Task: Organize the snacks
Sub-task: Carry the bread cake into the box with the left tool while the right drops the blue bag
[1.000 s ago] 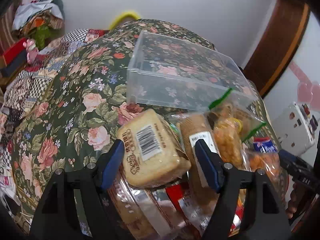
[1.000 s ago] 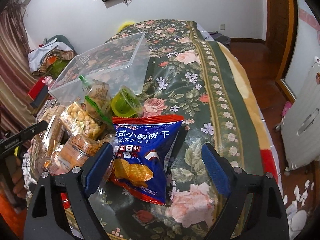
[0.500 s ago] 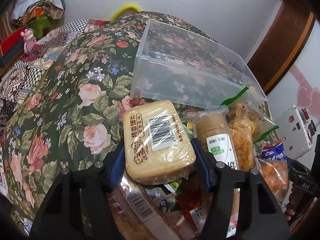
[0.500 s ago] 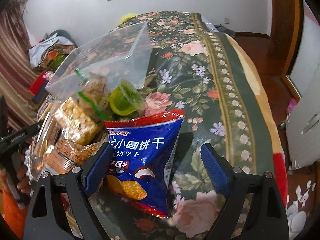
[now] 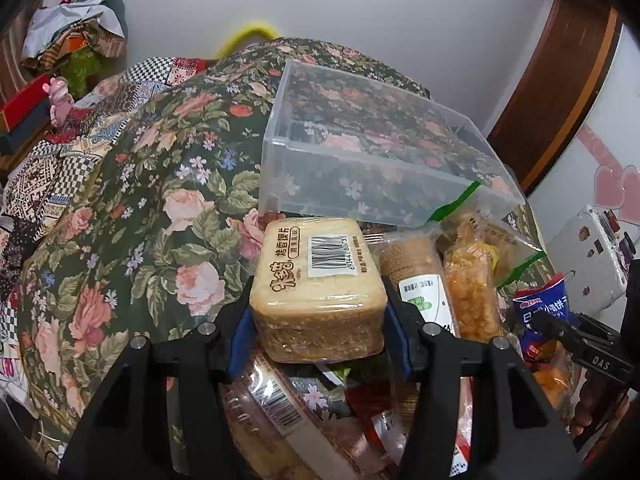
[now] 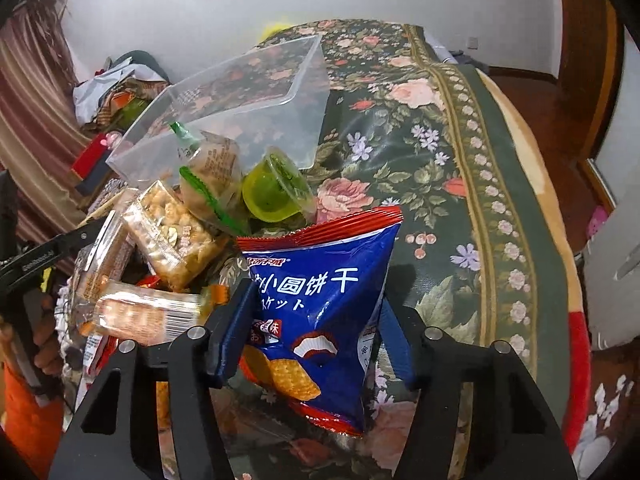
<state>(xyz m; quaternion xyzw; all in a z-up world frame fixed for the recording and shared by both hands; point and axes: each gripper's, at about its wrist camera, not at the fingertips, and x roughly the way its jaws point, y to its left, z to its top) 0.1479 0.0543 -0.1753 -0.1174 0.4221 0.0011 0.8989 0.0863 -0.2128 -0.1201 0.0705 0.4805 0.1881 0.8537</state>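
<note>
My left gripper [image 5: 318, 332] is shut on a wrapped pack of toasted bread slices [image 5: 318, 284] and holds it just in front of the clear plastic bin [image 5: 376, 156]. My right gripper [image 6: 316, 336] is shut on a blue biscuit bag [image 6: 324, 292]. The bin [image 6: 240, 96] stands behind the snack pile. The pile holds a green jelly cup [image 6: 272, 192], a puffed rice bar [image 6: 172, 232], a green-sealed pastry bag [image 6: 212, 168] and a round cracker sleeve [image 5: 420, 276].
The snacks lie on a flowered green cloth [image 6: 420, 152] over a table. A patchwork cover [image 5: 60, 168] and a heap of clothes [image 5: 76, 40] are to the left. A wooden door frame [image 5: 560, 88] and a white radiator [image 6: 616, 264] stand to the right.
Both grippers closed from open. The left jaws closed on the bread pack and lifted it a little. The right jaws closed on the blue biscuit bag.
</note>
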